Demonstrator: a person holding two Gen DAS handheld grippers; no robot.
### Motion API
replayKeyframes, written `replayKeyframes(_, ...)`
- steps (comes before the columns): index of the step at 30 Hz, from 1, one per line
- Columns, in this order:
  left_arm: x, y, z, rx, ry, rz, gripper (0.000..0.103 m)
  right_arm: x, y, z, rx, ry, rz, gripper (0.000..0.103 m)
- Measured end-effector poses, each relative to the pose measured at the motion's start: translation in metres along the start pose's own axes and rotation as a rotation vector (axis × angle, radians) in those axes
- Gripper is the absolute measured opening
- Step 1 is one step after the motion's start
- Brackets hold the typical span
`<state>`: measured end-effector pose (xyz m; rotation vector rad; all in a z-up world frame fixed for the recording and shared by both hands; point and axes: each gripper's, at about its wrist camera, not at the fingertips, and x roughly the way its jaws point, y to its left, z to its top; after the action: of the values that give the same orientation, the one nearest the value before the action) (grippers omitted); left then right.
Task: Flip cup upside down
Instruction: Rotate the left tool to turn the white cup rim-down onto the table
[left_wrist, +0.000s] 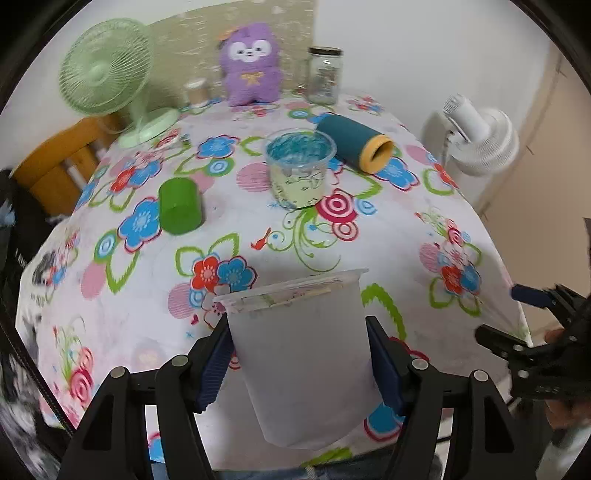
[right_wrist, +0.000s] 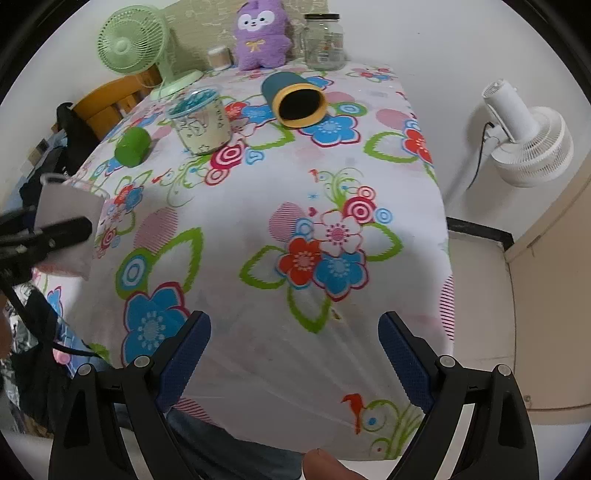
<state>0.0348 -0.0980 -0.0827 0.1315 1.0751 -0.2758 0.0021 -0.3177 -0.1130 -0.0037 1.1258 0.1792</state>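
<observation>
- Left wrist view: floral cloth covers the counter (left_wrist: 332, 243); at its far edge stand a green fan (left_wrist: 107, 70), a purple plush toy (left_wrist: 251, 66) and a glass jar (left_wrist: 325, 75).
- Mid-counter: a green cup (left_wrist: 180, 206) on its side, a clear patterned cup (left_wrist: 300, 168) upright, and a teal cup with a yellow rim (left_wrist: 354, 142) on its side, just beside the patterned one.
- Left gripper (left_wrist: 301, 369) is clenched on a frosted plastic cup (left_wrist: 301, 354), blue pads pressing both walls; cup is held above the near counter edge, rim upward and slightly tilted.
- Right gripper (left_wrist: 532, 328) shows at the right margin; its state is unclear in this view.
- Right wrist view: right gripper (right_wrist: 293, 362) is released, fingers spread wide with only cloth between them, over the near counter edge.
- Frosted plastic cup (right_wrist: 68, 225) appears at far left, in the left gripper (right_wrist: 44, 232).
- White fan (right_wrist: 528, 144) stands off the counter, right.
</observation>
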Motion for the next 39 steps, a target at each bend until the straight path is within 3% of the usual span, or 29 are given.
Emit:
replayKeyframes(3,-0.006,0.001,0.011,0.075,0.074,-0.024,0.069,0.001,0.006,0.000,-0.013,-0.002,0.015,0.094)
replayKeyframes(8,-0.005,-0.002,0.024,0.226,0.235,0.006,0.069,0.004,0.018,-0.003,-0.039,0.001,0.039,0.094)
replayKeyframes(16,0.045,0.000,0.024,0.358,0.704,0.015,0.069,0.009,0.044,-0.012,-0.098,0.001,0.092,0.094)
replayKeyframes(21,0.079,-0.003,0.011,0.426,0.935,0.045,0.069,0.012,0.054,-0.018,-0.109,0.000,0.129,0.094)
replayKeyframes(28,0.107,-0.013,0.006,0.511,1.055,0.059,0.070,0.015,0.063,-0.025,-0.113,-0.002,0.165,0.094)
replayKeyframes(39,0.110,-0.016,0.018,0.529,1.028,0.070,0.085,0.015,0.064,-0.020,-0.110,-0.015,0.177,0.094)
